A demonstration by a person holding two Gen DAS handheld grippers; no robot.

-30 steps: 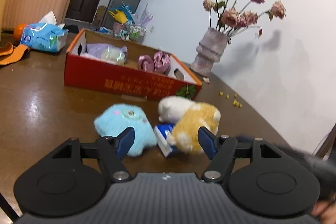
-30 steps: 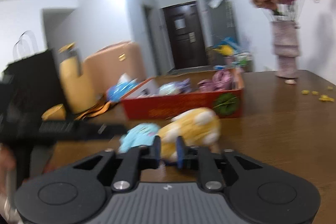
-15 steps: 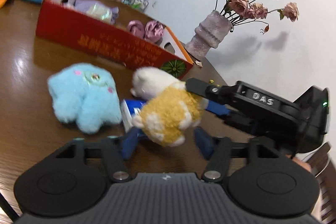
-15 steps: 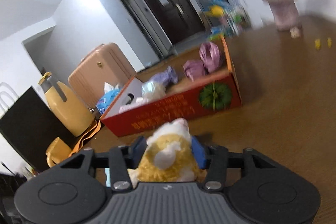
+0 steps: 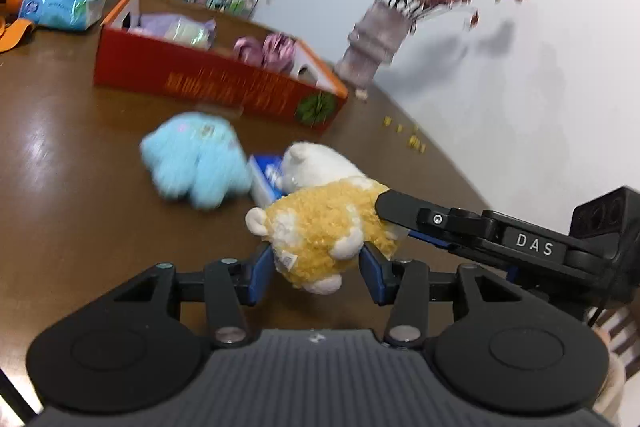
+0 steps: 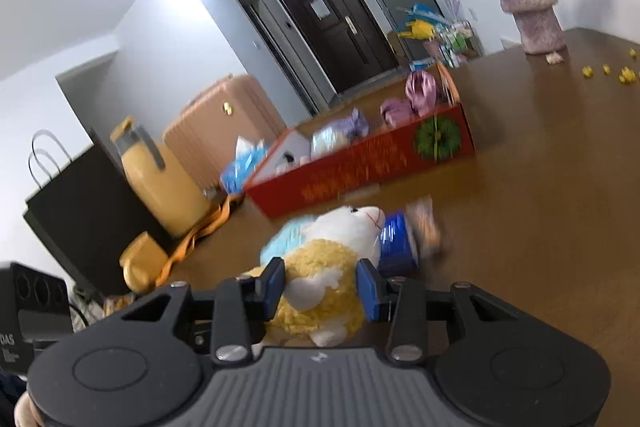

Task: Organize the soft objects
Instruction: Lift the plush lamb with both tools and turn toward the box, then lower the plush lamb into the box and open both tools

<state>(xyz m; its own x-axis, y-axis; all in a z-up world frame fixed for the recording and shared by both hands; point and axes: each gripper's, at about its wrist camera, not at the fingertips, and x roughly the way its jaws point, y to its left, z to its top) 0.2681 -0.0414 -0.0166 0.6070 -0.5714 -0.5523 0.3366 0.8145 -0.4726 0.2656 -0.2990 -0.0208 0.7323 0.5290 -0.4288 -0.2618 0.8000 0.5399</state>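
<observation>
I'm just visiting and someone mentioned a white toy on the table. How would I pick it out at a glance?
Start at the long red box on the brown table; just in front of it lies a small heap of plush toys. The white plush toy is the middle one, between the fluffy blue toy and the yellow toy, resting on a blue packet. It alone is plain white.

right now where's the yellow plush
In both wrist views the yellow plush sits between both grippers' pads, left gripper and right gripper, just in front of the white plush.
</observation>
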